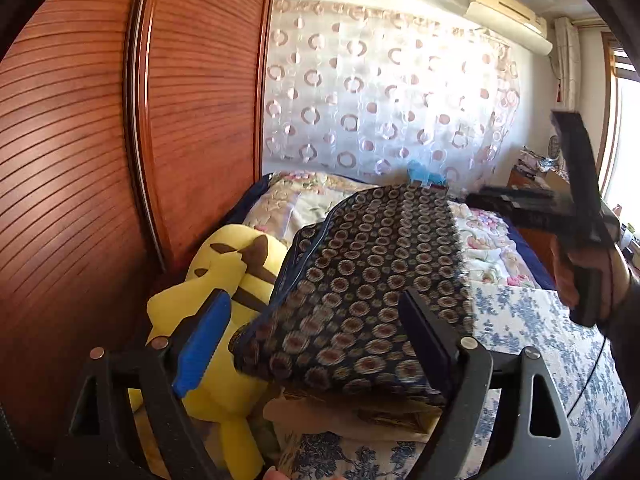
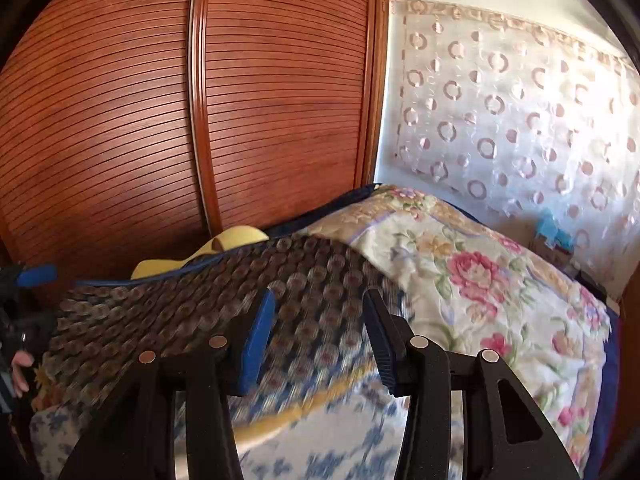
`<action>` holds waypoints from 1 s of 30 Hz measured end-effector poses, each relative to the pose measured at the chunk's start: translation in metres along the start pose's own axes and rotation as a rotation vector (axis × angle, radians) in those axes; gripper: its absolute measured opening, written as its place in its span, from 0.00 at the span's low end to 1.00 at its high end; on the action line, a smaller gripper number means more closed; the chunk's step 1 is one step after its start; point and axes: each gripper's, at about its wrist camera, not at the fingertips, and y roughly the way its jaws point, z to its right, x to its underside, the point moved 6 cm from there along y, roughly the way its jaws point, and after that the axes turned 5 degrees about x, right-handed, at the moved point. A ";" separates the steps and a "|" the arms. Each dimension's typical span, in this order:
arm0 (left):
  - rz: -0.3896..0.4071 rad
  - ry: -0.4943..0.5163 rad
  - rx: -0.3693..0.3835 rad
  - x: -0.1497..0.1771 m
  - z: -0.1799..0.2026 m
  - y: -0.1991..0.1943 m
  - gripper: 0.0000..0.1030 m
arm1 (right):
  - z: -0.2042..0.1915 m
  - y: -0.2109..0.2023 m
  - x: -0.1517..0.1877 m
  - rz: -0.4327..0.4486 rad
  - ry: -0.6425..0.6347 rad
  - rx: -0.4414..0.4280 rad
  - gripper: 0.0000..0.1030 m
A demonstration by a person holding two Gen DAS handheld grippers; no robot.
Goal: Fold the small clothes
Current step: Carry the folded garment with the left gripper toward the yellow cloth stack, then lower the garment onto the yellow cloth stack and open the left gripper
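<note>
A dark folded garment (image 1: 368,280) printed with small rings lies on a pile at the bed's left side. My left gripper (image 1: 316,340) is open wide, its blue-padded finger (image 1: 204,344) to the left of the cloth's near end and its black one to the right, neither pressing on it. In the right wrist view the same garment (image 2: 192,300) spreads out blurred. My right gripper (image 2: 320,336) hangs open just above its right edge, nothing pinched. A hand (image 1: 592,276) holds that gripper at the far right of the left wrist view.
A yellow plush toy (image 1: 224,280) lies against the slatted wooden wardrobe (image 1: 80,160) left of the pile. A floral quilt (image 2: 480,280) covers the bed's far end below a ring-patterned curtain (image 1: 380,92). Blue-flowered sheet (image 1: 532,340) spreads to the right.
</note>
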 end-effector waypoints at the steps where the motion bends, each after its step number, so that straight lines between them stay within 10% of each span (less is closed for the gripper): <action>1: 0.001 0.002 0.005 -0.001 0.002 -0.003 0.84 | -0.001 -0.012 0.005 -0.001 0.008 0.007 0.47; 30: 0.037 0.209 0.252 0.025 0.169 -0.072 0.84 | -0.072 -0.292 0.141 0.085 0.254 0.341 0.73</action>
